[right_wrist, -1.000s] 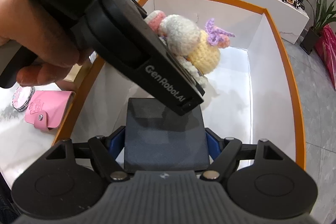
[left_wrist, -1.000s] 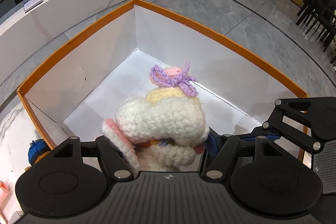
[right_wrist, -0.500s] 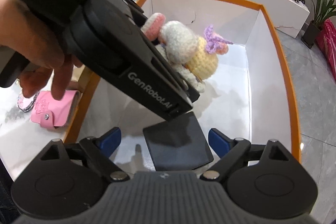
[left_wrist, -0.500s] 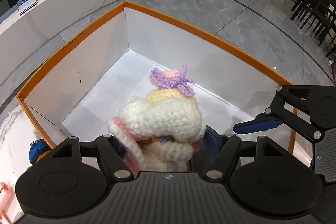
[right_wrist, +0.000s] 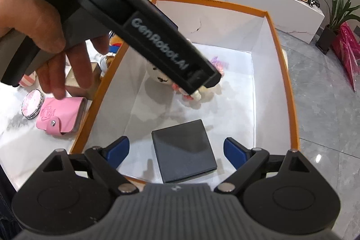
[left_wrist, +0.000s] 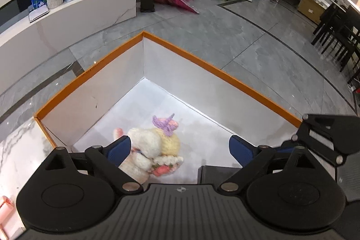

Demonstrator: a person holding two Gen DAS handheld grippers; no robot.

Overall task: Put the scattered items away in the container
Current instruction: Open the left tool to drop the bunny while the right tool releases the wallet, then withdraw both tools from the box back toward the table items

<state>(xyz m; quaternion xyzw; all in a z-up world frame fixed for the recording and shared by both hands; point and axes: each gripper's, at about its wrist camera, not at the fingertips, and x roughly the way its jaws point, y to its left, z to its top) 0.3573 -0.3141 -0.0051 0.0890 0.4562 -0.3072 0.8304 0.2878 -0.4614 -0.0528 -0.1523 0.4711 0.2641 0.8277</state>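
Left wrist view: the crocheted doll (left_wrist: 153, 150), which a second ago sat clamped high between the left gripper (left_wrist: 180, 147) pads, now lies on its side on the white floor of the orange-rimmed box (left_wrist: 202, 64). The jaws are opening wide, and nothing is pressed between them; the doll rests below and partly behind the left pad. So the doll is delivered.

In the right wrist view the black box (right_wrist: 183, 150) also lies flat on the container floor, near the front wall. A second ago it filled the space between the right gripper (right_wrist: 175, 150) pads; now those pads stand well clear of its sides, spread and empty.

Two items are in. Outside, on the marble table (right_wrist: 20, 132) to the left of the container, a pink wallet (right_wrist: 60, 115), a round compact mirror (right_wrist: 31, 106) and a small gold box (right_wrist: 76, 80) wait, so the tidying looks only partly done.
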